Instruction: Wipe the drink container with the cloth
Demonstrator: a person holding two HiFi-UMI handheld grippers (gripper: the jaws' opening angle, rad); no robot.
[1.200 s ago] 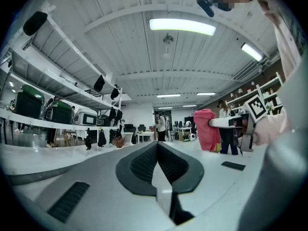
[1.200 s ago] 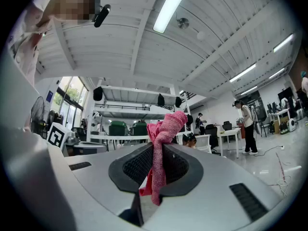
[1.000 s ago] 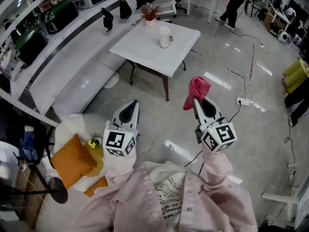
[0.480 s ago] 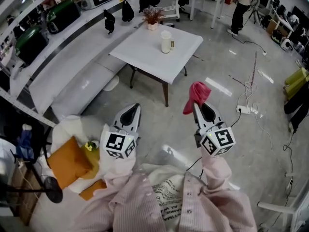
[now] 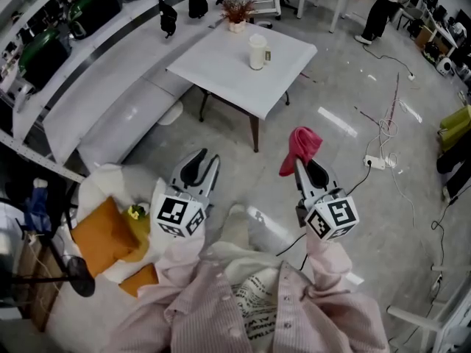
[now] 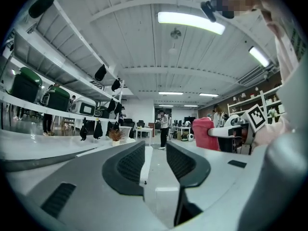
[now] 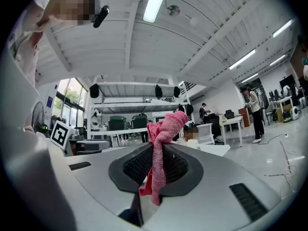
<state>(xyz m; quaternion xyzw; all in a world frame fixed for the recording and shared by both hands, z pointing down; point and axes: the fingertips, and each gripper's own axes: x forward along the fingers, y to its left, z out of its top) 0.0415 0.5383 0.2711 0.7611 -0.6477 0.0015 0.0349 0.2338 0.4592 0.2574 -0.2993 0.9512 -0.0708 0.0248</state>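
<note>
Two claws level, one cloth (image 5: 302, 144) gripped.
We held the left claw (image 5: 200, 160) slightly apart, just opening, empty; our right claw (image 5: 303, 166) clamped the cloth; the drink container (image 5: 257, 51) stood on the white bench (image 5: 221, 65), upper centre.

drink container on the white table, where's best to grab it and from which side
Probably grip the drink container around its middle, coming in level from the table's near edge: it stands upright, a cylinder, bare tabletop in front, the plant behind. On the left gripper the fingers have just been opening, nothing between them.
</note>
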